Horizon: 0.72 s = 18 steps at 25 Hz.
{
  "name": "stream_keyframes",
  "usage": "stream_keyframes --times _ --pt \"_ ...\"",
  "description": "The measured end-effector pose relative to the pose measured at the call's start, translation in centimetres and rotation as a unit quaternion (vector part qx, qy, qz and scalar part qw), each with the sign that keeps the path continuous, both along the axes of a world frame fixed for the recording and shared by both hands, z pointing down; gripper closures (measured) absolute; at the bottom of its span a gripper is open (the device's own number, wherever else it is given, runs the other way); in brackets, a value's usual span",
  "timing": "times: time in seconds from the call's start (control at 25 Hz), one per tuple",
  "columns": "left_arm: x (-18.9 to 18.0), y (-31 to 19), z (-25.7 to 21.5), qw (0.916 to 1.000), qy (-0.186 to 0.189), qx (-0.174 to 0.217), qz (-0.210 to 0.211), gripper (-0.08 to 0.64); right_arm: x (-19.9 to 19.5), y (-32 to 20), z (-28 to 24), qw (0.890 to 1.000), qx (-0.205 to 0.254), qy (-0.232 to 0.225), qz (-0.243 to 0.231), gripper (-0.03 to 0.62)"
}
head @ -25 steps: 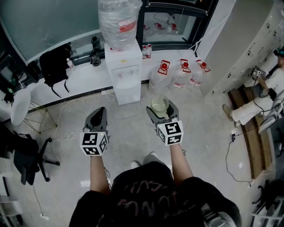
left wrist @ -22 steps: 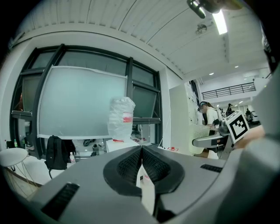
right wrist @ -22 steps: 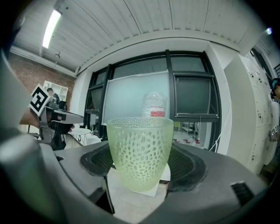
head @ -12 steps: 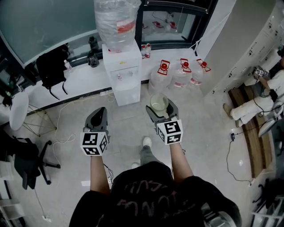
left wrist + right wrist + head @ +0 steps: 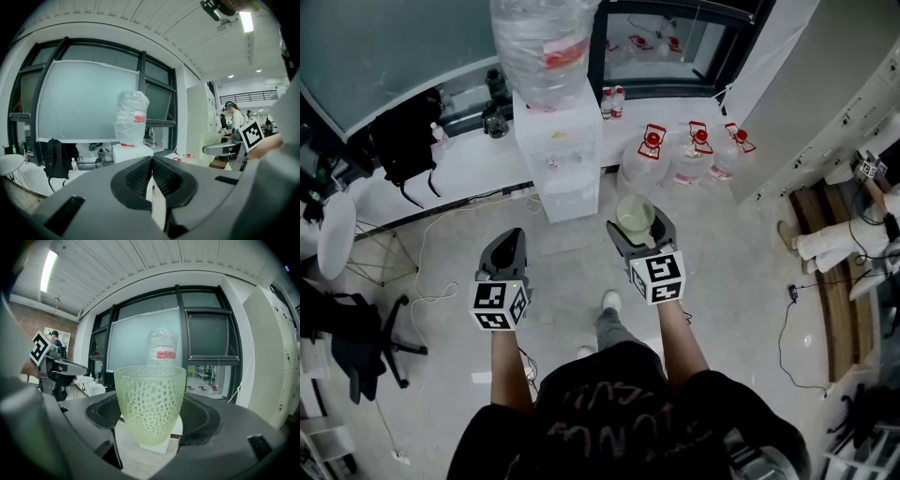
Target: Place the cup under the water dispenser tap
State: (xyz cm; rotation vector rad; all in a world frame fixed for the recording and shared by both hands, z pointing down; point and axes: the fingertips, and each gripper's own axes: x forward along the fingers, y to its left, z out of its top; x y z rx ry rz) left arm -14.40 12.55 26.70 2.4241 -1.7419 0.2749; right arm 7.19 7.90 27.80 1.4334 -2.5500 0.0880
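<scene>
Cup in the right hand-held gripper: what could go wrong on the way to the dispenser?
The cup tapers toward its base, so it might slip through the jaws of the right hand-held gripper. A cable trails across the floor left of the water dispenser, a trip hazard. Jugs crowd its right side.

Pale floor [image 5: 741,281], dark-framed windows [image 5: 661,42], a black office chair [image 5: 356,342] at the left

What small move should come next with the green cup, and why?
Probably carry the right gripper forward and slightly left, toward the water dispenser. Its jaws are closed on the pale green cup, which stands upright, but the dispenser is some way ahead, so the cup is not yet near it.
</scene>
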Motion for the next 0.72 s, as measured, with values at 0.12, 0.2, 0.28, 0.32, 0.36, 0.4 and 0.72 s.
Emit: stream_keyframes --times 0.12,0.2,0.28,0.32,0.36,0.4,0.72 --pt "0.0 -2.2 0.7 0.9999 0.004 -0.009 -0.003 0.549 -0.1 -2.3 0.6 1.000 -0.006 0.001 -0.003 0.218" --pt "0.1 -4.0 1.1 0.9999 0.006 -0.015 -0.005 0.549 -0.3 -4.0 1.0 1.000 -0.010 0.005 -0.009 0.218" --pt "0.4 -5.7 1.6 0.9997 0.006 -0.021 -0.007 0.549 -0.2 -5.8 1.4 1.000 -0.013 0.009 -0.015 0.218" --pt "0.6 -6.6 1.7 0.9997 0.006 -0.023 -0.009 0.551 -0.1 -6.7 1.6 1.000 -0.015 0.010 -0.018 0.218" --pt "0.8 -7.5 1.9 0.9996 0.006 -0.025 -0.010 0.551 0.0 -7.6 1.8 1.000 -0.017 0.009 -0.020 0.218" --pt "1.0 -8.3 2.0 0.9995 0.005 -0.027 -0.012 0.551 0.1 -8.5 2.0 1.000 -0.018 0.007 -0.023 0.218" --pt "2.0 -13.6 3.0 0.9988 -0.004 -0.040 -0.029 0.551 0.7 -14.3 3.5 0.998 -0.032 -0.001 -0.045 0.218"
